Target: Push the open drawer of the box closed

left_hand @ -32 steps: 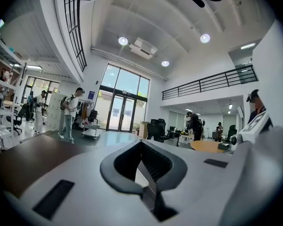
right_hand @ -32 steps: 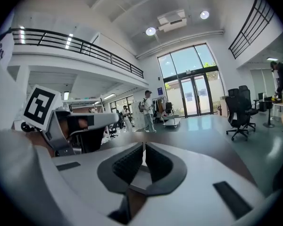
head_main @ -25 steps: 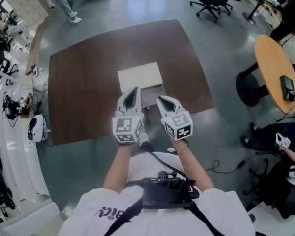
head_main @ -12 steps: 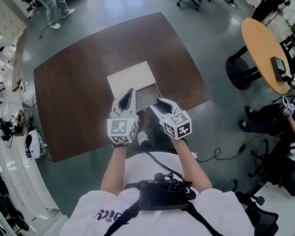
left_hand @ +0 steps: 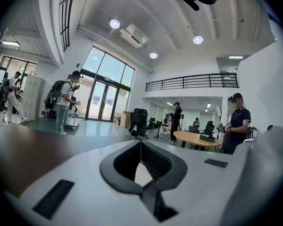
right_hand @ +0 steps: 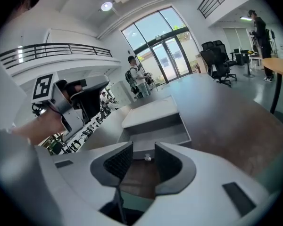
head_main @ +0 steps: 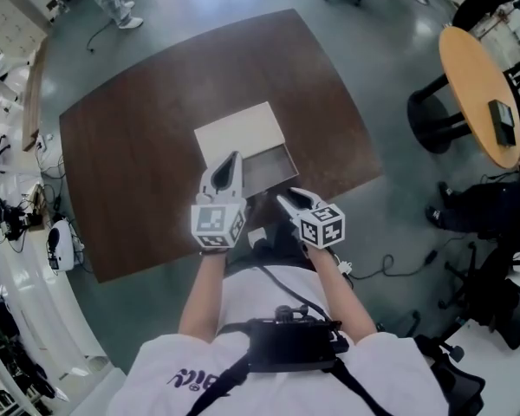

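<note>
the right gripper [head_main: 286, 199] faced the box's [head_main: 240, 133] open drawer [head_main: 267, 165], its fingers [right_hand: 117, 163] just opened and empty, probably to push the front; the left gripper [head_main: 235, 157] had closed fingers.

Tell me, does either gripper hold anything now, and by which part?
Nothing is held. The left gripper is shut; the right gripper has just opened its jaws, nothing between them.
</note>
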